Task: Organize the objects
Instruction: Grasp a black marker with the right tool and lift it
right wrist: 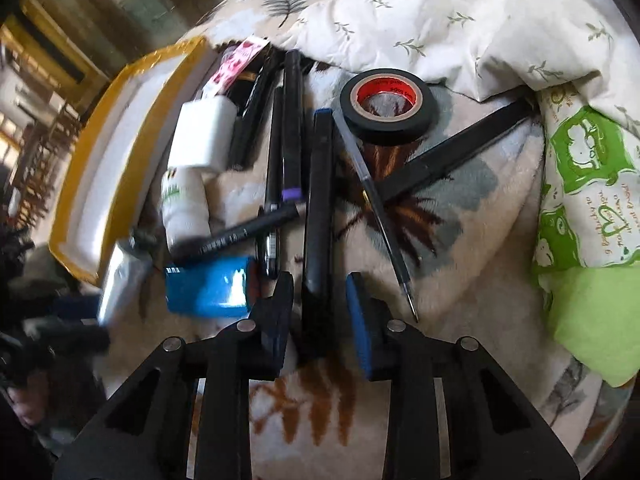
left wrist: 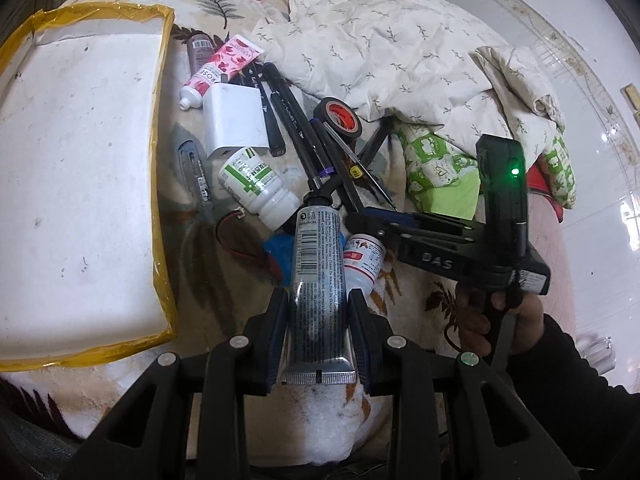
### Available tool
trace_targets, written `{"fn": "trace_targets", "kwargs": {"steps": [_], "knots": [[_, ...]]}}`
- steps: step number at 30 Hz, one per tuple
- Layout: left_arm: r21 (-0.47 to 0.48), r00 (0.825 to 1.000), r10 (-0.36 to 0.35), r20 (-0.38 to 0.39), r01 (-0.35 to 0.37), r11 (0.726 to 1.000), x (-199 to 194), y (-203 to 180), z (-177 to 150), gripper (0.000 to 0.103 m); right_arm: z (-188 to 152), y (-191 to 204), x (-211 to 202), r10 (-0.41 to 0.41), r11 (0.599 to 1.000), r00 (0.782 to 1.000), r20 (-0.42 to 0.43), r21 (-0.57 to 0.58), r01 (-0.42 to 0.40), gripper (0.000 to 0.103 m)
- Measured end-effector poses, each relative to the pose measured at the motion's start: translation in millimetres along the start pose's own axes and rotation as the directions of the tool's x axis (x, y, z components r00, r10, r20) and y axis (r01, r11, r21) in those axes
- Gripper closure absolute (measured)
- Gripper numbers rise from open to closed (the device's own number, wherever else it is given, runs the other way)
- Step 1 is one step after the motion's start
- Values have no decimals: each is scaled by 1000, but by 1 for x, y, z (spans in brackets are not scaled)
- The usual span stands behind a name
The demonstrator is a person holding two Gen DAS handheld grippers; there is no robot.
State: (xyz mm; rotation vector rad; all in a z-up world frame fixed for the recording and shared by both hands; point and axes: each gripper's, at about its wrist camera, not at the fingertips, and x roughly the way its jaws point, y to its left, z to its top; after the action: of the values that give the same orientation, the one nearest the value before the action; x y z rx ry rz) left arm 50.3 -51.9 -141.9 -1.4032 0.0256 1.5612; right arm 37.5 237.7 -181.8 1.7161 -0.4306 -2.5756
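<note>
- Left gripper (left wrist: pixel 319 334) pinches the silver tube (left wrist: pixel 318 280) low on its body, near the crimped end; pads press both sides. Cap end sticks out over the pile w/ nothing under it.
- Risk: squeezing a soft tube mid-body could push paste toward the cap or dent it. Slick foil could also slide out if tilted steeply.
- Right gripper (right wrist: pixel 320 312) stands part-spread around the black marker (right wrist: pixel 318 200); gaps show on both sides, so no grip yet. The marker runs lengthwise btwn the fingers.
- Risk: pinching that near end leaves most of the marker hanging, so it could swing or twist once lifted.
- The marker lies in a tangle: the thin pen (right wrist: pixel 378 216) sits just beside on the right, other markers touch or cross on the left, and the blue battery pack (right wrist: pixel 208 286) is just beside the left finger. Closing could drag a neighbour along or nudge the pack.
- The blanket is plush and uneven, so things could roll once disturbed, esp. the white bottle (left wrist: pixel 260 190) and the tape roll (right wrist: pixel 387 106).
- The yellow-edged tray (left wrist: pixel 160 184) sits left of the pile and is prob. the target. It looks empty, so most sorting is left to do.
- Both grippers work close together over one pile; they could bump if the left one swings toward the tray.
</note>
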Motion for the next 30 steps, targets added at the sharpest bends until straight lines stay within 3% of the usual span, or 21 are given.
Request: {"fn": "trace_targets", "kwargs": {"steps": [3, 8, 13, 18, 21, 27, 30], "knots": [[1, 1000, -2, 4, 2, 1000, -1, 0, 0, 73, 4, 6, 6, -65, 998, 998, 19, -19, 65, 89], [1, 1000, -10, 1, 10, 1000, -3, 0, 0, 73, 2, 4, -3, -86, 996, 995, 55, -4, 86, 89], [-2, 1000, -15, -5, 15, 1000, -3, 1, 0, 73, 2, -10, -15, -13, 993, 996, 92, 118, 2, 89], [-20, 1000, -24, 15, 24, 1000, -7, 5, -2, 73, 6, 3, -27, 3, 986, 990, 143, 163, -27, 89], [-19, 1000, -22, 0, 22, 1000, -5, 6, -5, 73, 11, 4, -29, -59, 984, 989, 137, 172, 35, 89], [-3, 1000, -19, -5, 19, 1000, -4, 3, -5, 73, 5, -11, -36, -65, 971, 986, 153, 237, 27, 89], [-11, 1000, -20, 3, 20, 1000, -6, 6, -4, 73, 2, -12, -46, -68, 968, 977, 201, 250, 16, 89]]}}
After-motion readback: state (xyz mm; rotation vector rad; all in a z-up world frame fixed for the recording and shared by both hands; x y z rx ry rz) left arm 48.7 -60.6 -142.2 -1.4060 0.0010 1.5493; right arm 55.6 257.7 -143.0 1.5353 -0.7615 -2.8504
